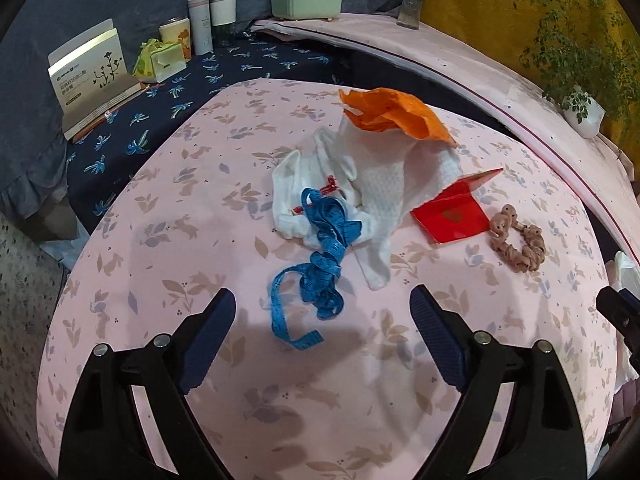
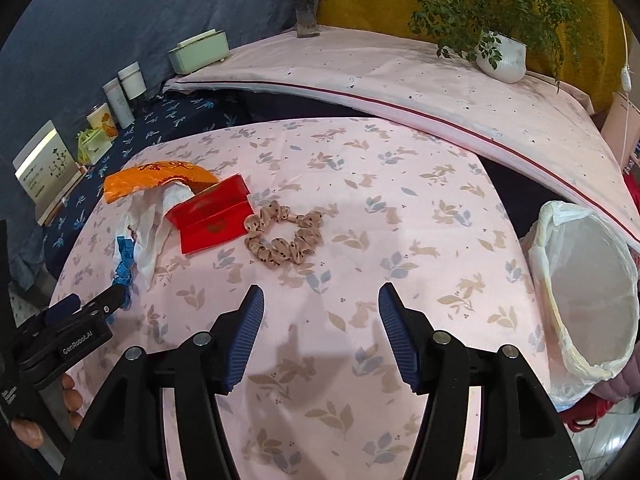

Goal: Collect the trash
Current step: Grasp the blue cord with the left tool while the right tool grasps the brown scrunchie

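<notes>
On the pink rabbit-print table (image 1: pixel 168 208) lies a pile: crumpled white paper towel (image 1: pixel 384 184), an orange wrapper (image 1: pixel 396 114) on its far side, a white sock (image 1: pixel 296 196) and a tangled blue measuring tape (image 1: pixel 320 264) in front. A folded red card (image 1: pixel 452 216) and a beige scrunchie (image 1: pixel 518 240) lie to the right. My left gripper (image 1: pixel 322 320) is open and empty, just short of the tape. My right gripper (image 2: pixel 320 312) is open and empty, short of the scrunchie (image 2: pixel 284 238) and the red card (image 2: pixel 212 220). A white-lined trash bin (image 2: pixel 588 292) stands off the table's right edge.
A dark blue leaf-print surface (image 1: pixel 240 64) behind holds a box (image 1: pixel 92 76), a tissue pack (image 1: pixel 160 60), cups and a green container (image 1: pixel 306 2). A second pink table (image 2: pixel 400 80) at the back carries a flower vase (image 2: pixel 308 8) and a potted plant (image 2: pixel 500 52).
</notes>
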